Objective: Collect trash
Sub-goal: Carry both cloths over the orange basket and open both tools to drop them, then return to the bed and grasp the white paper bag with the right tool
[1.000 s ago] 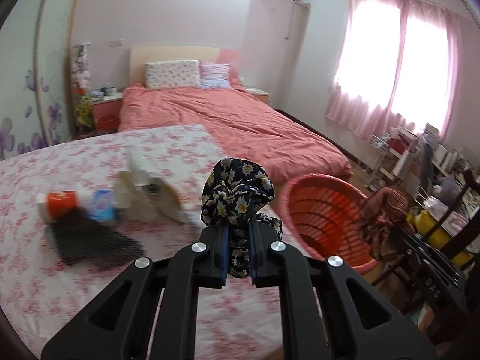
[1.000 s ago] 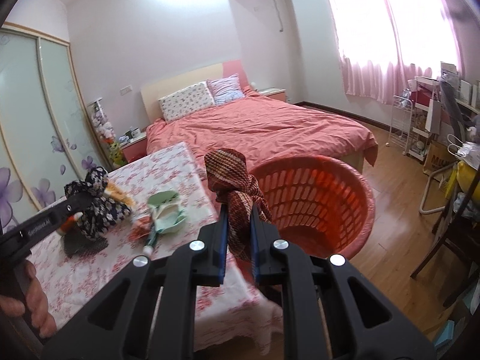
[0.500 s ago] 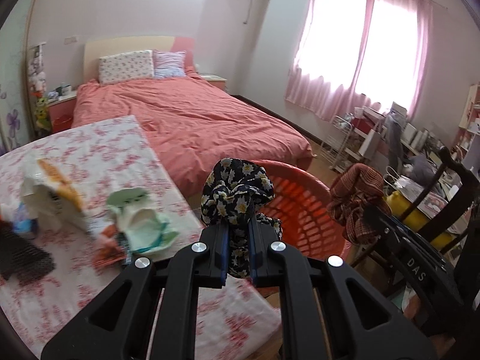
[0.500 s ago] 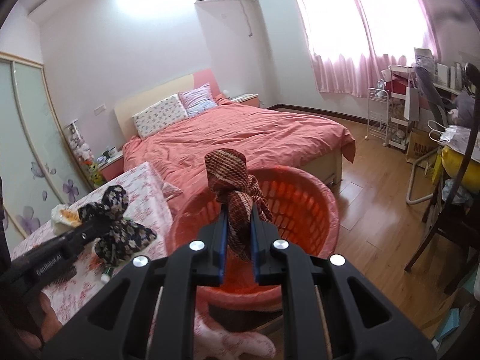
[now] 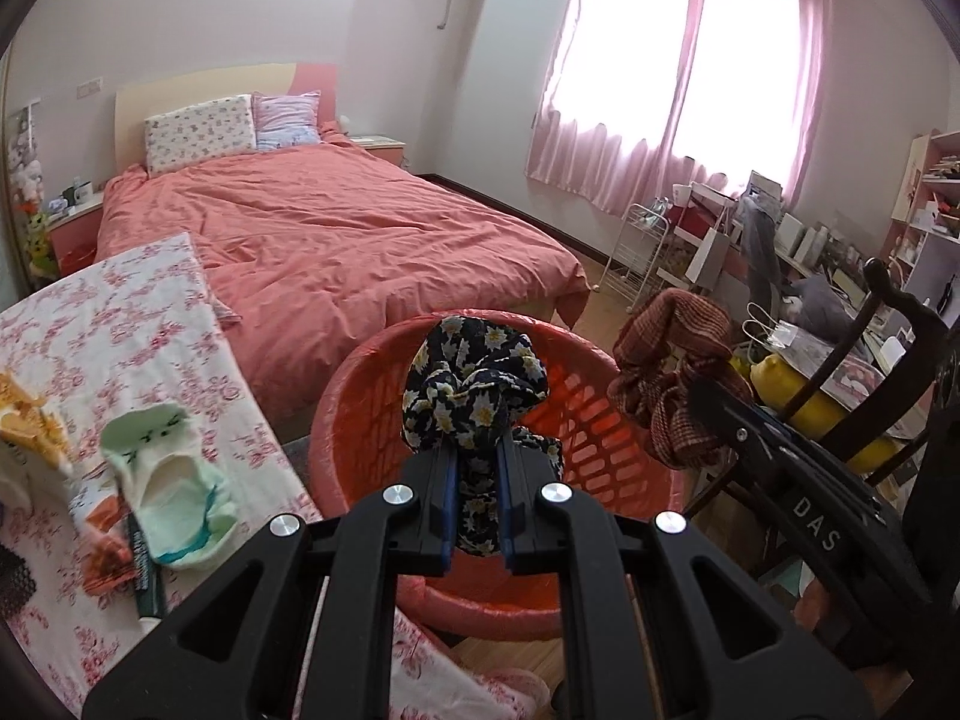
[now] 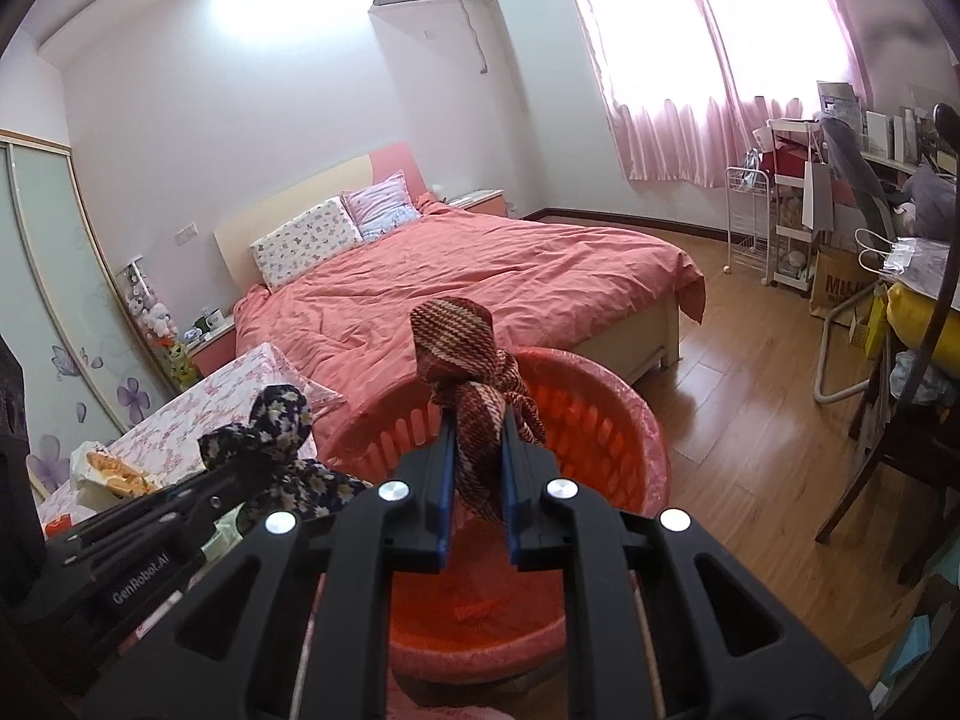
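White "DAS" on the black right claw [image 5: 708, 396] body; white "GenRobot.AI" on the black left claw [image 6: 240, 474] body; partial "MUJ" on a brown paper bag [image 6: 837, 288] on the floor.

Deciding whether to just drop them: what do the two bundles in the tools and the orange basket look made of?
Floral bundle: soft woven cloth, matte, gathered folds, daisy print. Brown striped bundle: cloth, perhaps knit, with a woven zigzag stripe and a knot. Orange basket: looks like moulded plastic, slightly glossy, with slotted walls.

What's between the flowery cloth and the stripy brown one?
Only the orange basket lies between the flowery cloth and the brown cloth, as the left wrist view shows.
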